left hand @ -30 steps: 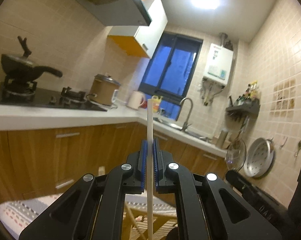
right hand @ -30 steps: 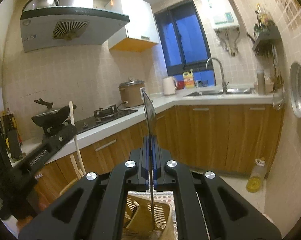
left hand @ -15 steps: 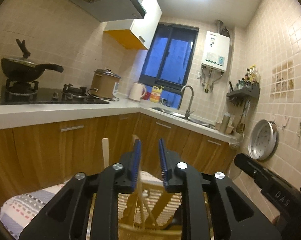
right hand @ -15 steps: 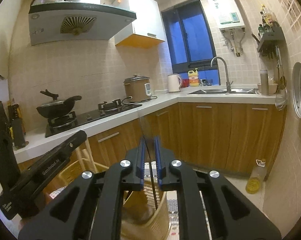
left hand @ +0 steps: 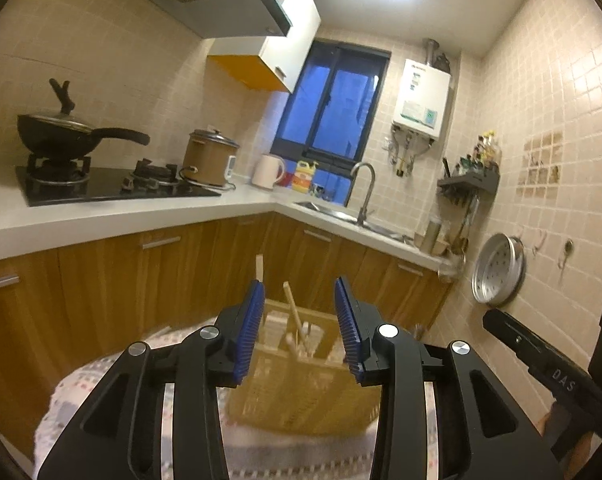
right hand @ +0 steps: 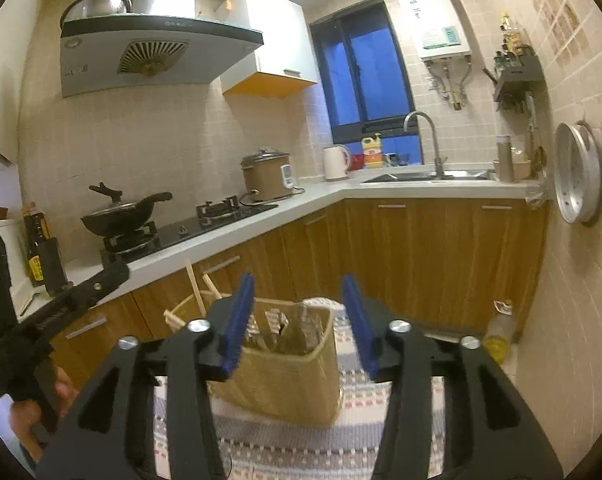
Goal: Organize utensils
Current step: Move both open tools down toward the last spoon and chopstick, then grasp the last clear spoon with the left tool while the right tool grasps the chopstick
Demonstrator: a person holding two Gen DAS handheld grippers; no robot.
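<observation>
1. The utensil basket [left hand: 301, 380], a woven yellow holder, sits low in the centre of both wrist views on a patterned cloth [right hand: 381, 408].
2. Wooden utensils [left hand: 295, 320] stand upright inside it; in the right wrist view, pale sticks [right hand: 195, 292] lean out over its left rim, and darker pieces lie in the nearer compartment, too blurred to name.
3. The left gripper [left hand: 299, 332] has just been opening; its jaws stand moderately apart with nothing between them, the basket visible through the gap.
4. The right gripper [right hand: 297, 324] has likewise just been opening and is empty, its jaws a little wider.
5. Judged step: release into the basket is done.
6. The next move probably calls for drawing both tools clear and finding another loose utensil; none shows here.
7. Behind lie the wooden cabinets [right hand: 421, 260] and the counter [left hand: 141, 216].
</observation>
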